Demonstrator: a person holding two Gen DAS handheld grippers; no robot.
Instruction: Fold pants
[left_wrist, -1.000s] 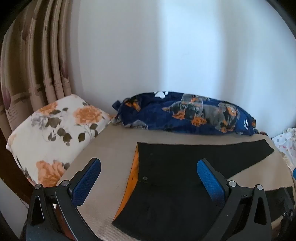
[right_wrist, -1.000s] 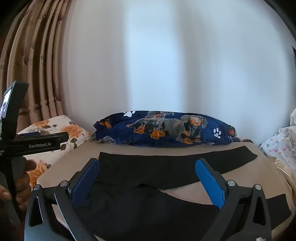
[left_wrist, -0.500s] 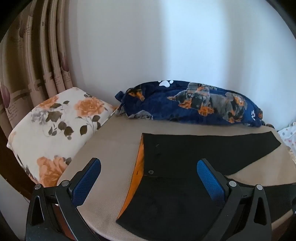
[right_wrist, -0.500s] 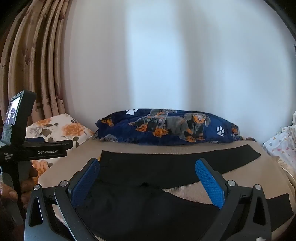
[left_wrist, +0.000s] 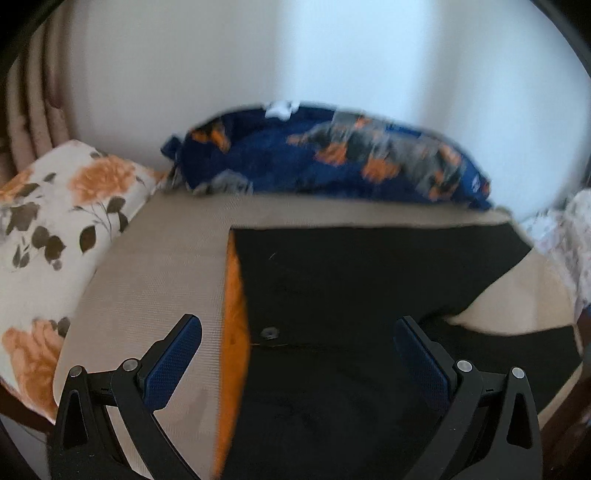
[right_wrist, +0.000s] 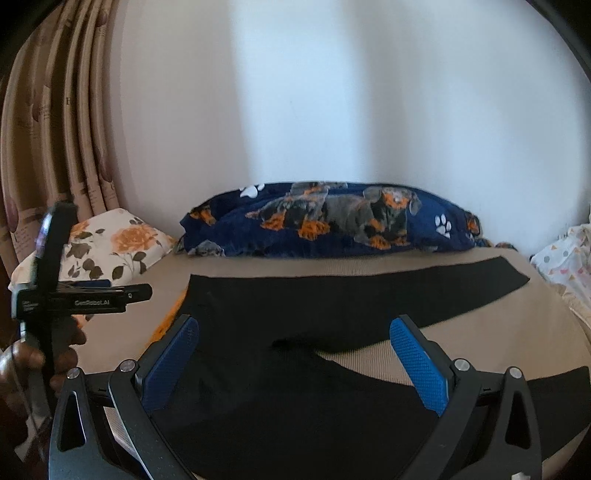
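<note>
I see the pants (left_wrist: 369, 295) lying lengthwise left to right; my left gripper (left_wrist: 297, 360), spread wide, hangs nearest the waistband, my right gripper (right_wrist: 295, 363) likewise spread.

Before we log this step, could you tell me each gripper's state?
Left gripper: open, holding nothing, above the pants.
Right gripper: open, holding nothing.

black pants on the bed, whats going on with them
A person holds a two-finger gripper in each hand over a pair of black pants with an orange inner waistband, spread flat on a beige bed cover with the legs splayed apart. The left gripper and the right gripper are both open and hold nothing. No fold is made yet. A navy dog-print pillow and a floral pillow lie at the bed's edges.
</note>
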